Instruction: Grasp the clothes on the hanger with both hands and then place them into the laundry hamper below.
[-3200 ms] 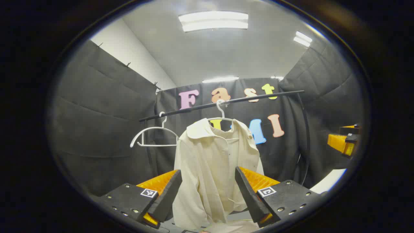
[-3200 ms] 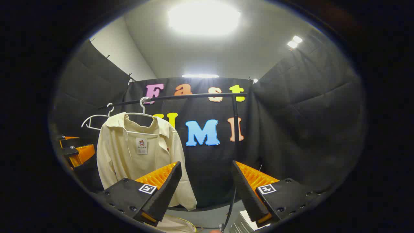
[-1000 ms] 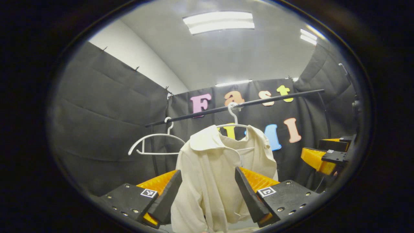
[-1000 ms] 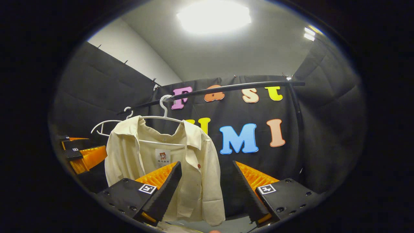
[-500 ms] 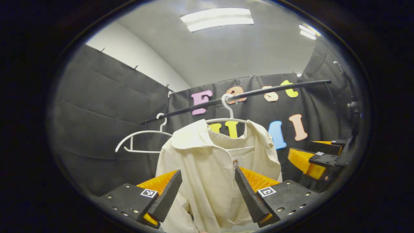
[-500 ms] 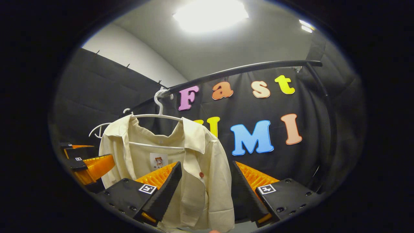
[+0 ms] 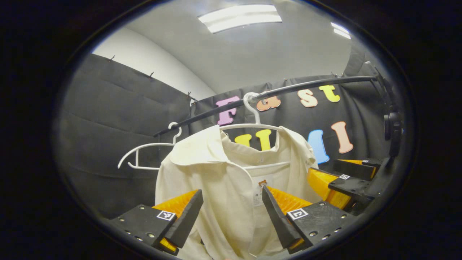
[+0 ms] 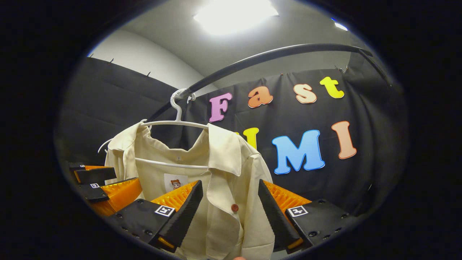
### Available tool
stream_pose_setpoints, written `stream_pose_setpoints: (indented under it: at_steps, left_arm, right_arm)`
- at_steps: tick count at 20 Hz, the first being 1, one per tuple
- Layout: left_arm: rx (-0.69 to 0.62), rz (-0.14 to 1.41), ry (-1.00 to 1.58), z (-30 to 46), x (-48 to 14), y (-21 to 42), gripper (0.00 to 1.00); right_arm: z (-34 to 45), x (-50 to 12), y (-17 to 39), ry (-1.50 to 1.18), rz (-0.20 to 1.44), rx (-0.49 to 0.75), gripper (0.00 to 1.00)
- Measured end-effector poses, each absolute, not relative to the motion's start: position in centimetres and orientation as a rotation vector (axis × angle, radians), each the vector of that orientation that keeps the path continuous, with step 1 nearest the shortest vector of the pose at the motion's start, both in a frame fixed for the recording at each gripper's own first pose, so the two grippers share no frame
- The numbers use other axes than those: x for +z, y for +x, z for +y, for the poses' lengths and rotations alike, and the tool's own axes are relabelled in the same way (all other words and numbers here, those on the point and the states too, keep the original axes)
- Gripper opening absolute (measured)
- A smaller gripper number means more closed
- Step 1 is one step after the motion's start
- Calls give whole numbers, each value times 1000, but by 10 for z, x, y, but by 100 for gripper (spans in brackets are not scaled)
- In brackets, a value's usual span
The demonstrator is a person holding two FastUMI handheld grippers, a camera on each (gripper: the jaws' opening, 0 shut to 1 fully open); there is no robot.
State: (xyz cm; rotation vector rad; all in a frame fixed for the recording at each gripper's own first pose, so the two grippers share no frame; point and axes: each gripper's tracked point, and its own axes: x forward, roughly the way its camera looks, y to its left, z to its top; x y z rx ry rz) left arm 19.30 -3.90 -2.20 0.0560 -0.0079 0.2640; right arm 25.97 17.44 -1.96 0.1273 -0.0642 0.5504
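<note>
A cream-coloured, collared, button-front shirt (image 7: 223, 180) hangs on a white plastic hanger (image 7: 252, 124), whose hook sits over a black horizontal metal rail (image 7: 288, 92) running across the booth in front of the black cloth wall (image 7: 108, 119). In the right gripper view the same shirt (image 8: 216, 173) drapes open at the neck from its hanger (image 8: 177, 121), with a small printed label below the collar and a red-brown button (image 8: 234, 208) on the front placket.

The left gripper (image 7: 232, 213) is spread wide, its fingers (image 7: 187, 216) released and standing on either side of the shirt's front panel. From this view I cannot tell whether they touch the cloth; nothing is pinched between them. The right gripper (image 8: 229, 213) is likewise unclenched, with the shirt's collar side and shoulder showing in the gap between its fingers (image 8: 184, 213); no cloth is gripped.

Each gripper also shows in the other's view: the right one at the right edge of the left gripper view, just beside the shirt's shoulder, and the left one at the lower left of the right gripper view, beside the opposite edge of the shirt.

A second, empty white plastic hanger (image 7: 144, 155) hangs farther left on the same rail. Bright ceiling light panels (image 7: 240, 16) shine overhead.
</note>
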Motion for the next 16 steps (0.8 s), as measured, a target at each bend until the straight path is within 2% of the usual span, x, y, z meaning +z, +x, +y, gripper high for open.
stream_pose_setpoints:
  at_steps: [8,15,16]
  left_arm:
    - [328,17,86,-27,-31,221,96]
    - [415,43,142,-4,-36,240,95]
    - [430,40,143,1,-36,238,84]
  right_arm:
    - [215,-35,286,145,-1,624,96]
    - [228,-53,311,184,87,611,97]
    - [229,-53,311,192,92,606,92]
